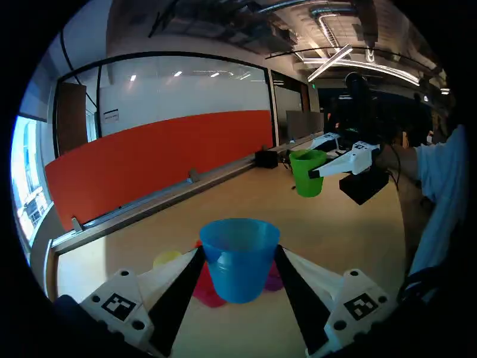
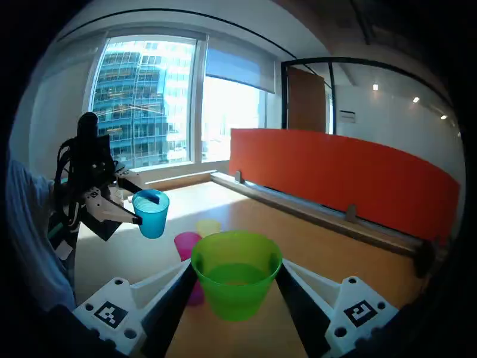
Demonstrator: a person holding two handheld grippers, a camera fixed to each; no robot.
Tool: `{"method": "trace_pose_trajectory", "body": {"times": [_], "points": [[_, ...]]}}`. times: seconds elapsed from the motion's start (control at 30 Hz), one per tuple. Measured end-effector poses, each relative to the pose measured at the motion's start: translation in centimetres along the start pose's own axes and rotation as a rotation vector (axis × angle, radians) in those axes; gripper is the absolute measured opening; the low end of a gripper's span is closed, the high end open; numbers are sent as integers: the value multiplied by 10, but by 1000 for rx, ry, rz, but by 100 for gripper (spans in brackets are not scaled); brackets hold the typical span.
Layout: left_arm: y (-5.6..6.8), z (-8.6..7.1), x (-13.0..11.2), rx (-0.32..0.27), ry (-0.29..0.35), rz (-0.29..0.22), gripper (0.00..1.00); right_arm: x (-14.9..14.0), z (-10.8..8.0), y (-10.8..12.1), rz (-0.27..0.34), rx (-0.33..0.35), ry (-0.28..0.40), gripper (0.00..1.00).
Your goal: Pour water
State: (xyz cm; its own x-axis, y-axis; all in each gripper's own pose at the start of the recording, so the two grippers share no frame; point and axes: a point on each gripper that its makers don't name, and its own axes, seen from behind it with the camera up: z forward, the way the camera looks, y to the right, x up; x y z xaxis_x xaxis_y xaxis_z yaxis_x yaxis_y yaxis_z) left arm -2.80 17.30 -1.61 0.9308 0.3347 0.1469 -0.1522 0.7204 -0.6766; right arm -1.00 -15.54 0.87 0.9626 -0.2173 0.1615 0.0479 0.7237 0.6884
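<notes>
Blue cup (image 1: 239,274) stands upright, pinched on both sides by the fingers of the left gripper (image 1: 238,250) and held over the wooden table (image 1: 334,232). Opposite it, the right gripper (image 2: 236,264) squeezes a green cup (image 2: 237,286) between its fingers in the same way, also upright. The two cups are well apart. On the table near them, a pink cup (image 2: 186,243) stands just beside a yellow cup (image 2: 208,227). An orange partition (image 1: 161,155) runs along the table's far edge.
</notes>
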Motion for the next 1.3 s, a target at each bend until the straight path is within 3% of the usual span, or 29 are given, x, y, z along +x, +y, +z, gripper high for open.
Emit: {"method": "trace_pose_trajectory", "body": {"times": [0.6,1.3], "points": [[16,9,-59,-46,-172,10,85,-47,10,0,2,19,-114,90],[30,27,-107,-94,-233,-37,85,-91,29,-1,10,27,-199,90]]}}
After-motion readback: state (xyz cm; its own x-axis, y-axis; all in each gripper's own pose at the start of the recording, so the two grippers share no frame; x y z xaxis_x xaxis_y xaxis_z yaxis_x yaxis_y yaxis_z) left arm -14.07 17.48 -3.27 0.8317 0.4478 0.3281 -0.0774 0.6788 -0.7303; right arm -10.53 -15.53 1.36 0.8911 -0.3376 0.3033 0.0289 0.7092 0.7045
